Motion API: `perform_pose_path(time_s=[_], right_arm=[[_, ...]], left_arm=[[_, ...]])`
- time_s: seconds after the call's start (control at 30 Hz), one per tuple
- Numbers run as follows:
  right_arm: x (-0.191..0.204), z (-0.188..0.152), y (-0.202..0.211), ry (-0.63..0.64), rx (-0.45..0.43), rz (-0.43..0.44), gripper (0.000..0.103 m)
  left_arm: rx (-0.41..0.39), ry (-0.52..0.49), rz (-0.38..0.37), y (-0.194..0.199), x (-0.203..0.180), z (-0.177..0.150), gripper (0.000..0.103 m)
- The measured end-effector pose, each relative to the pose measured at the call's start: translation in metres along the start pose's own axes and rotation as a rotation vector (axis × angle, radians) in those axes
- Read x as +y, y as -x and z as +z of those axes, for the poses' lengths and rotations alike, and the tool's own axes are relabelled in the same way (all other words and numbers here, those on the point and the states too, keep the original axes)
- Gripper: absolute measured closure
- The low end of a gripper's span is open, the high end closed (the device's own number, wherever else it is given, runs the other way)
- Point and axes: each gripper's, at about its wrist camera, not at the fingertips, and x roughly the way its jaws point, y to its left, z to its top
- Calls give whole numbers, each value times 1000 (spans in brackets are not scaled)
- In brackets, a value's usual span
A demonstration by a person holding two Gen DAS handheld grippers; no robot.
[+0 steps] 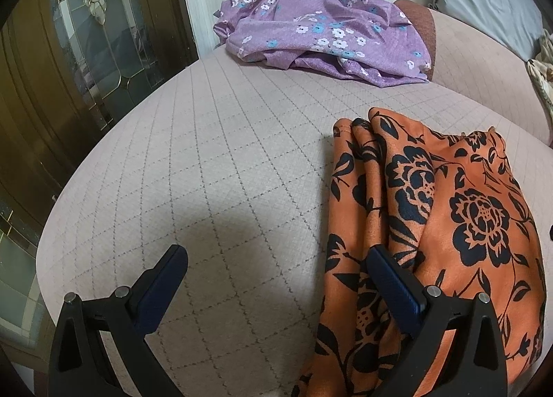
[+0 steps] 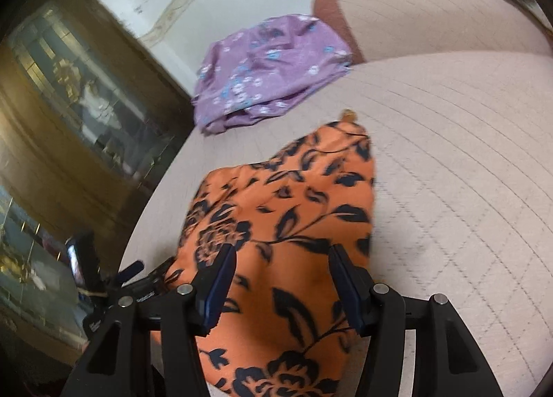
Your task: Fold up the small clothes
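Orange floral garment [image 1: 449, 224] lying bunched on quilted pink cushion [image 1: 207, 155], near edge. Purple floral garment [image 1: 321, 30] heaped well apart at far end, untouched.

Left gripper [image 1: 276, 258] jaws wide apart, one finger over left edge of orange cloth, nothing pinched. Right gripper [image 2: 281, 255] jaws apart too, hovering above cloth; blurry view.

Probably best: pinch single layer at corners, pull flat first, then fold. Slippery-looking fabric, so grab deep.
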Motion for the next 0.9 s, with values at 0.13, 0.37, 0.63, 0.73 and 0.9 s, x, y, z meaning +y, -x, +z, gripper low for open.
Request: perform_pose_path(time_s=[0.13, 0.37, 0.63, 0.73, 0.9], right_arm=[[-19, 3, -5, -99, 34, 17, 43], [-27, -1, -15, -144, 70, 10, 33], [-40, -5, -20, -208, 86, 17, 33], [-41, -5, -19, -211, 82, 24, 33], [-40, -6, -19, -206, 86, 35, 33]], left_arm=[[1, 4, -8, 0, -2, 1, 0], [-19, 32, -63, 9, -3, 5, 0], [-28, 23, -71, 12, -11, 8, 0], [-26, 26, -69, 12, -14, 8, 0], [-20, 26, -66, 11, -17, 8, 0]])
